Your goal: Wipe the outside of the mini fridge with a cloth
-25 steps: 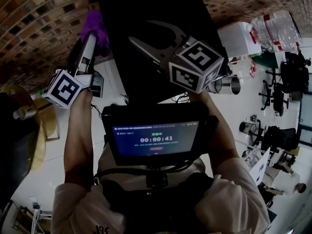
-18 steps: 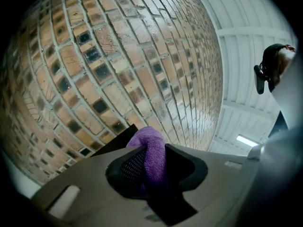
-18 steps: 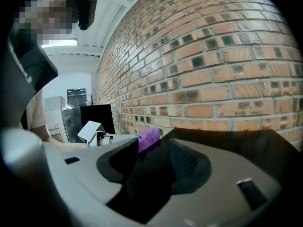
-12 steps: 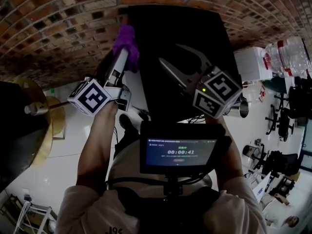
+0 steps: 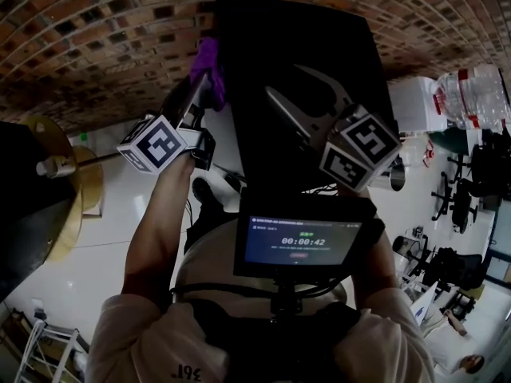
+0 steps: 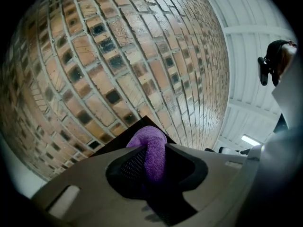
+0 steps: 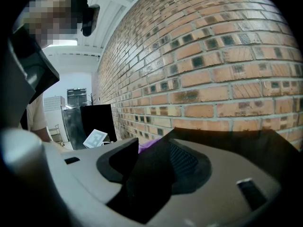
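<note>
brick wall is filling the background, and the black fridge is standing with its back to it on a pale floor. the person is facing the fridge, arms reaching out over a chest-mounted screen.

the left hand-held gripper is pinching a purple cloth. its jaws are sitting narrow around the wad, and a rounded lump is sticking out past the tips. that lump appears to be meeting the fridge at its upper left edge, so soft fabric, not the jaws, is doing the rubbing. the gripper is pointing roughly level, which suits a pass along the side wall.

the right hand-held gripper is lying over the fridge's top. its jaws are standing wide, with a black corner of the fridge wedged between them and filling the gap from pad to pad. i am reading that as a bracing hold, keeping the cabinet from sliding while the other hand is pushing on it.

the fridge's left side is facing open floor, so strokes downward and toward the person are looking free. the wall seems to be sitting close behind the fridge, leaving little room for the cloth there. a round wooden piece is standing well apart on the left, and water bottles well apart on the right.
</note>
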### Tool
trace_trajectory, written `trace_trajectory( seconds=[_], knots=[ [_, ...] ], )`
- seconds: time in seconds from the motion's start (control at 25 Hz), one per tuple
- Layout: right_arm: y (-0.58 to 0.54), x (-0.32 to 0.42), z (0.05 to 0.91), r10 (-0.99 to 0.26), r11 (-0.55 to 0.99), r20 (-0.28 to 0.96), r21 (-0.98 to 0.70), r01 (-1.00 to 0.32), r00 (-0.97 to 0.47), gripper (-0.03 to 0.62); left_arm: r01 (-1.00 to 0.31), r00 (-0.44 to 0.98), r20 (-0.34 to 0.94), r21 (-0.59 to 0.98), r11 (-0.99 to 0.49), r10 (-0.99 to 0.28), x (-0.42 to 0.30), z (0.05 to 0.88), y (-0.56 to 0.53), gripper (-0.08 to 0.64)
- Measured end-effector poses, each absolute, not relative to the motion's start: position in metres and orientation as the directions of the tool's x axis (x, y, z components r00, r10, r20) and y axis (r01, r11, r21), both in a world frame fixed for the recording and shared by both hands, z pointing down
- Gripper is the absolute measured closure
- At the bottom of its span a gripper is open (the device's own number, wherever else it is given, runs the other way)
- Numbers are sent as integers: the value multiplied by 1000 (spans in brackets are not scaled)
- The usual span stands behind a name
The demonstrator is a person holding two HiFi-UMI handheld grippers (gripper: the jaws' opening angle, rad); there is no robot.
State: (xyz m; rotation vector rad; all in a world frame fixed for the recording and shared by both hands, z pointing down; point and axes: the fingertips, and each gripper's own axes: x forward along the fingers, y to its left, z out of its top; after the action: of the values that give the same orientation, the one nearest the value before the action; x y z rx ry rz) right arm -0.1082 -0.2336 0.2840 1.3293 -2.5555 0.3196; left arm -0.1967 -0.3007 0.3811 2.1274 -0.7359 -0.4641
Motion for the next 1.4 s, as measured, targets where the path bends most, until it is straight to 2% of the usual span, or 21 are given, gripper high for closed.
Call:
trace_trajectory(
  seconds=[0.52, 1.4],
  knots=[
    [-236, -107, 287, -769, 562, 314, -84, -823, -557, 393, -477, 743, 83, 762, -438, -665, -194, 479, -307, 448],
    [-236, -106, 285, -772, 558, 315, -82, -826, -552, 391, -575, 732, 269, 737, -355, -626, -186, 584, -312, 448]
  ],
)
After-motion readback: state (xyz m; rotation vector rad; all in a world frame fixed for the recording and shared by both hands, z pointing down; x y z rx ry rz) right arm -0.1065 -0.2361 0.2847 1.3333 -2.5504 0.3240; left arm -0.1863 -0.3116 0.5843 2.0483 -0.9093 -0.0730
